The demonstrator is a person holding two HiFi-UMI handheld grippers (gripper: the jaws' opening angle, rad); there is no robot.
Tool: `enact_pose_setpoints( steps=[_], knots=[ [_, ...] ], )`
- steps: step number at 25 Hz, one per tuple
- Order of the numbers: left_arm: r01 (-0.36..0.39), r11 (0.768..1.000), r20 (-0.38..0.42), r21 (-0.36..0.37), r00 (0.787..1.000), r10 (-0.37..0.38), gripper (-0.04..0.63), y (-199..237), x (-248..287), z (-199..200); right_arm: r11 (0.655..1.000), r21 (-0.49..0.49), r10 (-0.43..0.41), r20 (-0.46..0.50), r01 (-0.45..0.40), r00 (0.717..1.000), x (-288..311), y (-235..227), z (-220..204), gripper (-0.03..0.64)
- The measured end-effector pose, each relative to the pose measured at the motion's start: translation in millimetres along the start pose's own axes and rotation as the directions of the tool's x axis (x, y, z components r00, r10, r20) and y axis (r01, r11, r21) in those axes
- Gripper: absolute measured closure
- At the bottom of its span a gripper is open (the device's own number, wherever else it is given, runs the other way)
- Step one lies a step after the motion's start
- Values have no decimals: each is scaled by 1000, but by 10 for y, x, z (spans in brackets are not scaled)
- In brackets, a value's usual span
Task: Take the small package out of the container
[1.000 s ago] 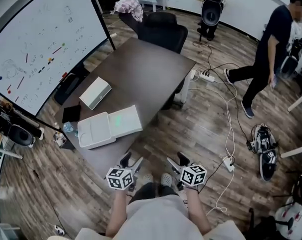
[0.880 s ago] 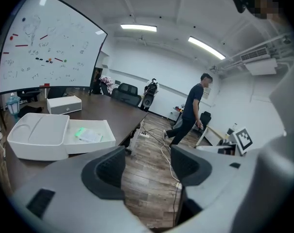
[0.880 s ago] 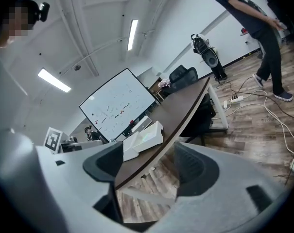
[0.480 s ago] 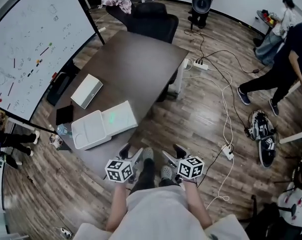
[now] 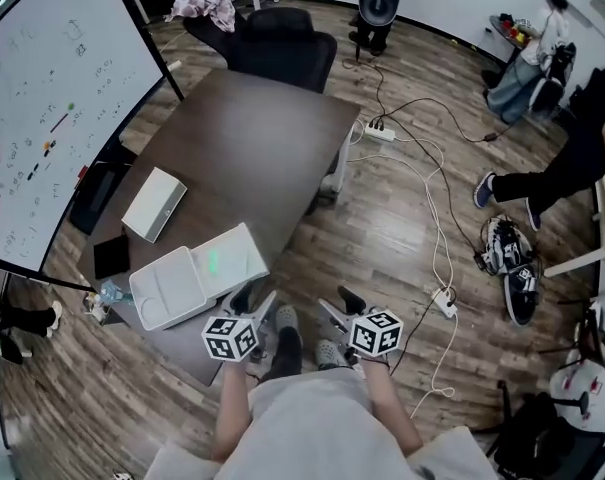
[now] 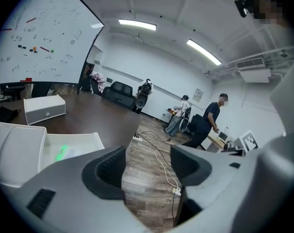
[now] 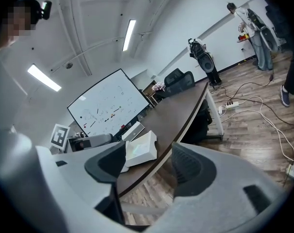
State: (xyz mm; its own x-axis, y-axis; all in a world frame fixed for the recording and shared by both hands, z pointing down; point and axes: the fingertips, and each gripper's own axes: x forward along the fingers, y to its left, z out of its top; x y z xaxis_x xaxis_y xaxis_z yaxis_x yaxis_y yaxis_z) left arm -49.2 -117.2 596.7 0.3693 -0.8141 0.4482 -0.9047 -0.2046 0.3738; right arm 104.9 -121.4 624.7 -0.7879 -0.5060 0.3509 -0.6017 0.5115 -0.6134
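An open white container (image 5: 237, 253) lies near the front edge of the dark table (image 5: 252, 138), its lid (image 5: 167, 288) folded out to the left. Inside it lies a small green package (image 5: 214, 261), also seen as the green package (image 6: 62, 153) in the left gripper view. My left gripper (image 5: 254, 303) hovers open just in front of the container, nothing between its jaws. My right gripper (image 5: 339, 306) hangs over the floor beside the table's corner. Its jaws are closing slightly, still wide apart and empty. The right gripper view shows the container (image 7: 141, 149) ahead to the left.
A second, closed white box (image 5: 154, 204) lies farther back on the table, with a black pad (image 5: 110, 256) at the left edge. A whiteboard (image 5: 42, 88) stands left and an office chair (image 5: 282, 53) behind. Cables and a power strip (image 5: 444, 303) cross the floor; people stand at right.
The table and container have come nearer to both grippers as the person stepped forward. The person at right has walked farther toward the right edge.
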Motion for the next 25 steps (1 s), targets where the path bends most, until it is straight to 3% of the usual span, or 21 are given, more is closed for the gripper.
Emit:
enact_pose_setpoints(
  steps=[10, 19, 22, 25],
  knots=[
    [7, 1000, 7, 8, 1000, -7, 316, 702, 176, 368, 1000, -22, -12, -3, 12, 1000, 716, 107, 260, 342],
    [49, 984, -50, 171, 998, -41, 316, 1364, 136, 672, 998, -68, -1, -81, -4, 997, 1246, 261, 187, 330],
    [110, 962, -104, 251, 991, -87, 316, 1514, 142, 704, 996, -84, 6, -91, -14, 996, 1354, 331, 167, 328],
    [198, 911, -195, 362, 972, -133, 316, 1592, 173, 738, 995, -99, 7, -105, -18, 994, 1445, 370, 128, 327]
  ],
)
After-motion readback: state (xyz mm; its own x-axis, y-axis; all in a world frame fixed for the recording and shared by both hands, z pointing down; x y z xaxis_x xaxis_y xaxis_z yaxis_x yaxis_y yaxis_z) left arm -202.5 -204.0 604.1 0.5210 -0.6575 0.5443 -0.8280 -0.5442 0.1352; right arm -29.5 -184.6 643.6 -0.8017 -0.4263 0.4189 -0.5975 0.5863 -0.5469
